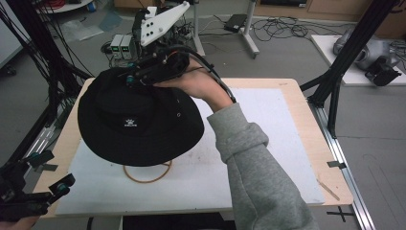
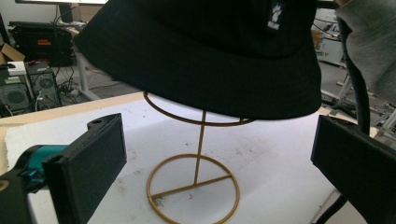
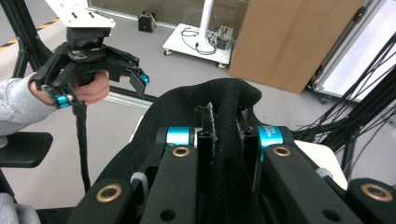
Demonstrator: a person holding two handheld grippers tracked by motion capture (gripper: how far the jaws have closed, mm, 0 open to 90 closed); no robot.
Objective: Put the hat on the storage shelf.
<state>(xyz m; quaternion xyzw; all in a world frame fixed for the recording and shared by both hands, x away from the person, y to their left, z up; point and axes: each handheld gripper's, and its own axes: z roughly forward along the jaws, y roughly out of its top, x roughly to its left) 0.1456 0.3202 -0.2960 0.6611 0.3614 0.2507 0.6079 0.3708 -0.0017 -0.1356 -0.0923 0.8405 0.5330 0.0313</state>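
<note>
The right claw [image 1: 143, 76] is clamped on a fold of the black hat's [image 1: 136, 120] brim at its far edge; in the right gripper view the fabric [image 3: 224, 140] is pinched between the two jaws. The hat hangs over a gold wire stand [image 2: 198, 156] on the white-topped bench [image 1: 268, 158], apparently just above the stand's upper ring, though contact is hard to judge. The left claw [image 1: 50, 172] gapes wide, holding nothing, low and near the bench's front-left corner, well apart from the hat.
</note>
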